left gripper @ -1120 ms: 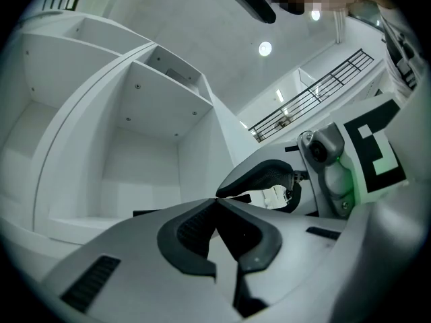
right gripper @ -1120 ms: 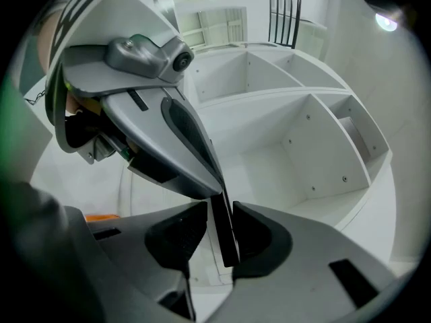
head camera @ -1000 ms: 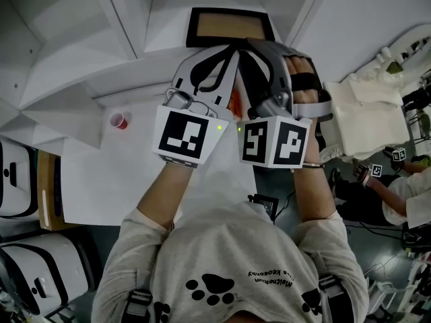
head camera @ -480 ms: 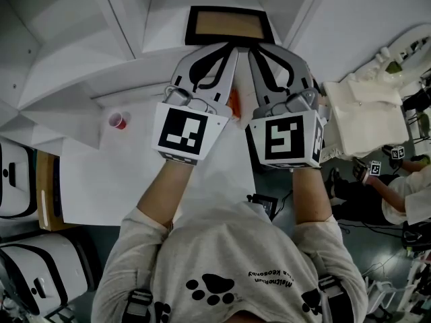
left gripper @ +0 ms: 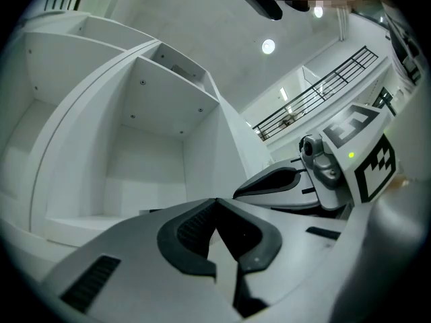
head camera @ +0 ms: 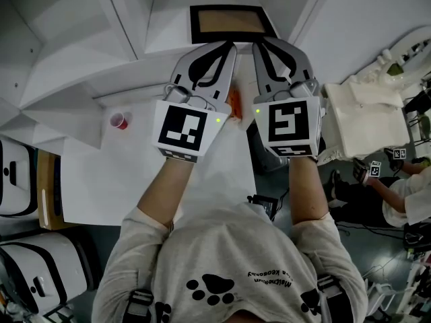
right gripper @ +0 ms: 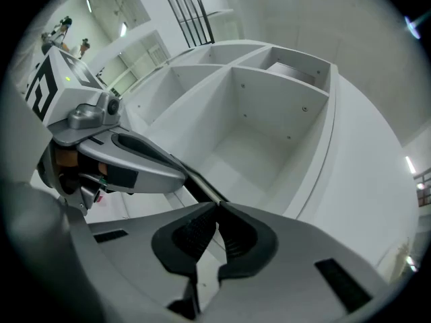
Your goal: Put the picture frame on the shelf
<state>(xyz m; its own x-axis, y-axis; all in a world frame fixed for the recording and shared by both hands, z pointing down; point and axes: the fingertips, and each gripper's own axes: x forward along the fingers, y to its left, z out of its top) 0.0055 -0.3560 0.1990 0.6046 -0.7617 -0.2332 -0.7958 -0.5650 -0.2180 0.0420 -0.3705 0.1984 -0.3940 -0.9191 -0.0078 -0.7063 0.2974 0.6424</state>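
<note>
The frame [head camera: 232, 23], judged light, stiff and possibly fragile, is held flat before the shelf [right gripper: 269, 113], its near rail, the best hold, pinched by left gripper [head camera: 227, 45] and right gripper [head camera: 259, 43].

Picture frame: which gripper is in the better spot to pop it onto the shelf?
Probably the left gripper. Both pinch the picture frame by its lower edge, but it holds near the middle; the right gripper sits off to the side. The shelf is open ahead.
</note>
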